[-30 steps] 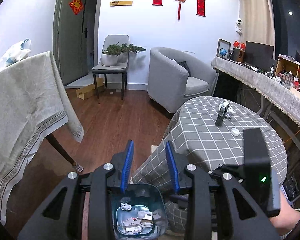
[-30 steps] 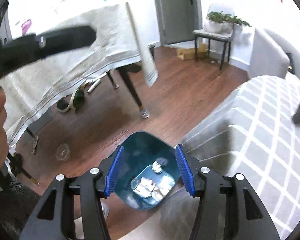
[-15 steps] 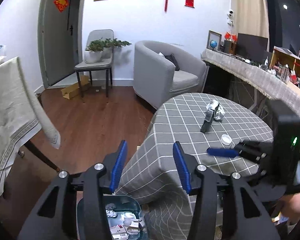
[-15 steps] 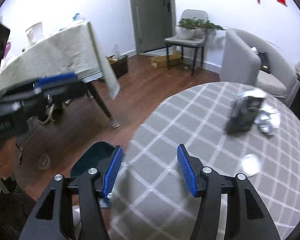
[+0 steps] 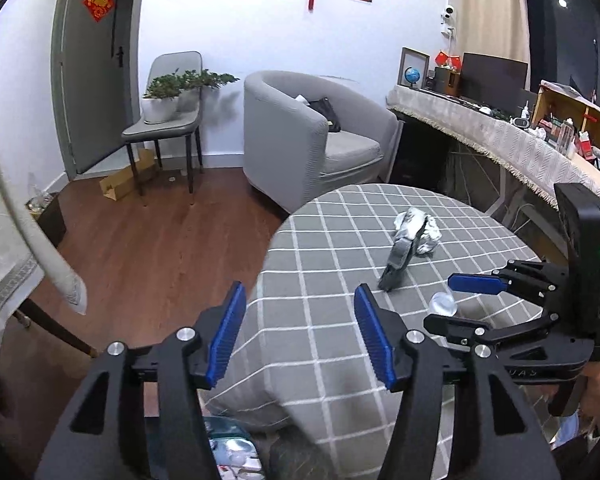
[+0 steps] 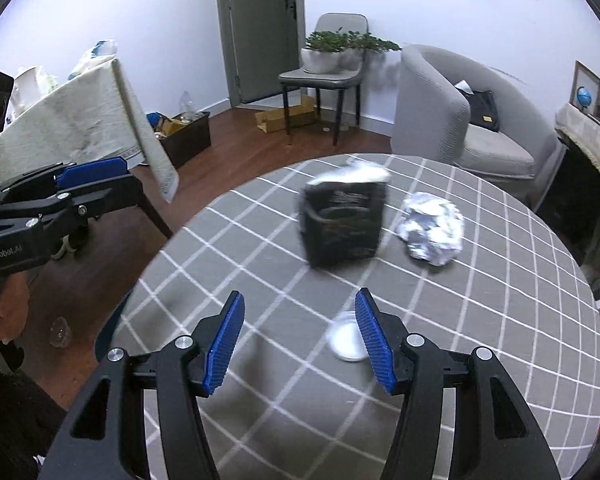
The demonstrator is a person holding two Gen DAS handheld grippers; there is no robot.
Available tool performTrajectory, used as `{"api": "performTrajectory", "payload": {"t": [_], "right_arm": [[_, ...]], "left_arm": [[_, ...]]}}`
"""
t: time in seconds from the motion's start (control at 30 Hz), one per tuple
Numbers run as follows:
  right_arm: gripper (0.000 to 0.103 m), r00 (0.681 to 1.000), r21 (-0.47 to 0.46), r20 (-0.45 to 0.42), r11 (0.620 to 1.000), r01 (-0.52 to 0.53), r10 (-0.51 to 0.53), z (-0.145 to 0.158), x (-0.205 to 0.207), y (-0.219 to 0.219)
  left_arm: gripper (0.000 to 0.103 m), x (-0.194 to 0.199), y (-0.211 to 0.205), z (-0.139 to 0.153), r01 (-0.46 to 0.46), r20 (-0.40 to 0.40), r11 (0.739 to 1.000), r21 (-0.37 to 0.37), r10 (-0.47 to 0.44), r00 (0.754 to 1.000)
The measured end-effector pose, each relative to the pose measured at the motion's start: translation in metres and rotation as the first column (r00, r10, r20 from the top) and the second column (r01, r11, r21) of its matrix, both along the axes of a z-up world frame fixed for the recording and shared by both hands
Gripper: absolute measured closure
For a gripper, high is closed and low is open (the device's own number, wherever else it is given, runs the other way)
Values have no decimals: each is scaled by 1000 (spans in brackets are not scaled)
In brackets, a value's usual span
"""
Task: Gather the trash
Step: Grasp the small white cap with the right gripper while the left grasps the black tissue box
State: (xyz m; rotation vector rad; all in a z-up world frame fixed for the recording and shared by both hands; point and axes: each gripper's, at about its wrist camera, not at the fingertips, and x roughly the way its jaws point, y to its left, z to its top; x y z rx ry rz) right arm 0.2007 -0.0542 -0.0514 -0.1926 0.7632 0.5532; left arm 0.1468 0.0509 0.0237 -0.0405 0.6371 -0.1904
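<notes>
- Grey checked cloth covers the round table (image 5: 324, 248) under my left gripper (image 5: 298, 330) in the left wrist view. Its jaws have just been opening and now stand apart with nothing between the blue pads, only cloth at the table's near edge beneath them.
- Ahead and a little right of that gripper, a dark foil pouch (image 5: 400, 258) stands leaning on the table, with a crumpled silver foil ball (image 5: 430, 234) touching it on the far side.
- My right gripper (image 5: 452, 300) comes in from the right, side-on, and a small clear lid (image 5: 443, 304) lies on the cloth right at its fingertips.
- Below my left gripper, off the table edge, I see a corner of the teal bin (image 5: 228, 452) with white scraps inside.
- In the right wrist view, the right gripper (image 6: 298, 338) hangs over the table with its jaws parted and empty.
- The lid (image 6: 346, 340) lies just inside its right pad, partly hidden by it; I cannot tell if they touch.
- The pouch (image 6: 342, 220), blurred, stands well ahead, and the foil ball (image 6: 432, 230) sits just right of it, apart in this view.
- My left gripper (image 6: 88, 178) sits off to the left, beyond the table edge.
</notes>
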Motion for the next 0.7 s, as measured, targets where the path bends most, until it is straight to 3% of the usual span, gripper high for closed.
{"api": "performTrajectory", "payload": {"t": [0.17,0.37,0.7], "right_arm": [[45,1000,-39,-18,999,20,-21,-9,5,-8],[55,999,-87,-33,996,8,-11,-17,6,-9],[72,998,-64,-53,998,24,-27,-20,19,-16]], "left_arm": [[42,10,-16,-8,28,-28,999,-17,-29,999],[41,14,-37,-10,60,-31,998,-25,-61,998],[40,32,-65,-21,100,-46,995,-27,-101,994]]}}
